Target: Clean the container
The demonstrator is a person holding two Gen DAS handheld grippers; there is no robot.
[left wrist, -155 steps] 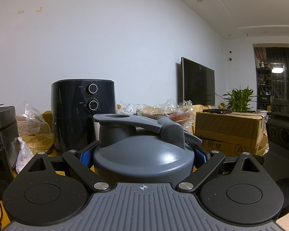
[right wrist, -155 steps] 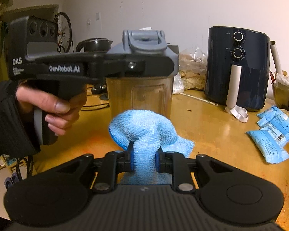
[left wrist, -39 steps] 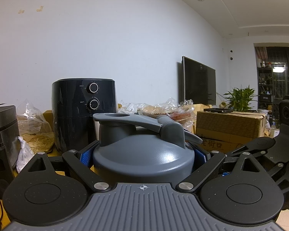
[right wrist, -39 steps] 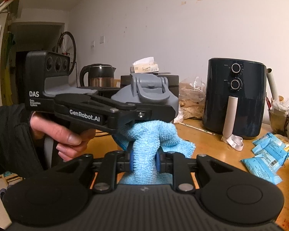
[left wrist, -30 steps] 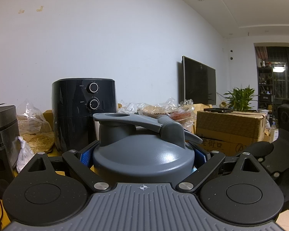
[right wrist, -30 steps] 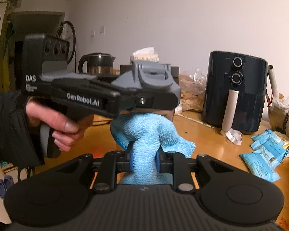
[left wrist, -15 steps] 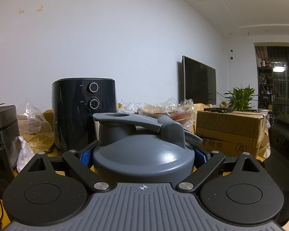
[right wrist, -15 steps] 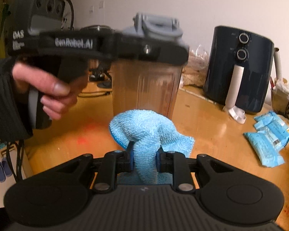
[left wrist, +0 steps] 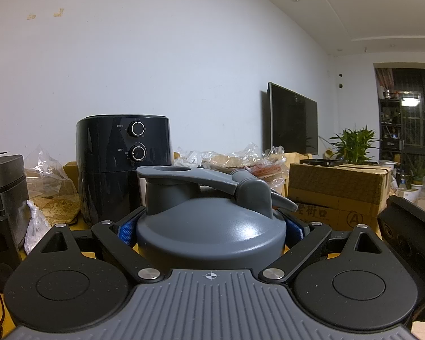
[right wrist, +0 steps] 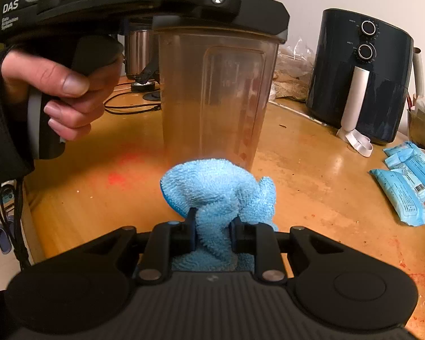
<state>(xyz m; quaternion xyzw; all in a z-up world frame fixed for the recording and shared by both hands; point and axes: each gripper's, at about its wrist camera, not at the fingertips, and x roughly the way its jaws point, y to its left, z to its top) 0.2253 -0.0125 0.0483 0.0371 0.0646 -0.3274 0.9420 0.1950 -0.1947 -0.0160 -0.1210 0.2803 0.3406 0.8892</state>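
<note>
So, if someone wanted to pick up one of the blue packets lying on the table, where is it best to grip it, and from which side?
Probably from above, pinching across the narrow width of the nearest blue packet. It lies flat on the table, so its long edges give the fingers little to catch from the side.

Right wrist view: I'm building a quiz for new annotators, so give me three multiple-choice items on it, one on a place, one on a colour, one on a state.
1. Where is the air fryer?
A. At the back of the table, right of the container
B. On the floor
C. In front of the cloth

2. What colour is the cloth?
A. Red
B. Light blue
C. White

3. What is the right gripper doing?
A. Standing open and empty
B. Clamping the container's lid
C. Pinching the cloth

Answers: 1 A, it stands behind and right of the container. 2 B, the terry fabric is light blue. 3 C, cloth is bunched between its pads, while the left gripper holds the container by its top.
</note>
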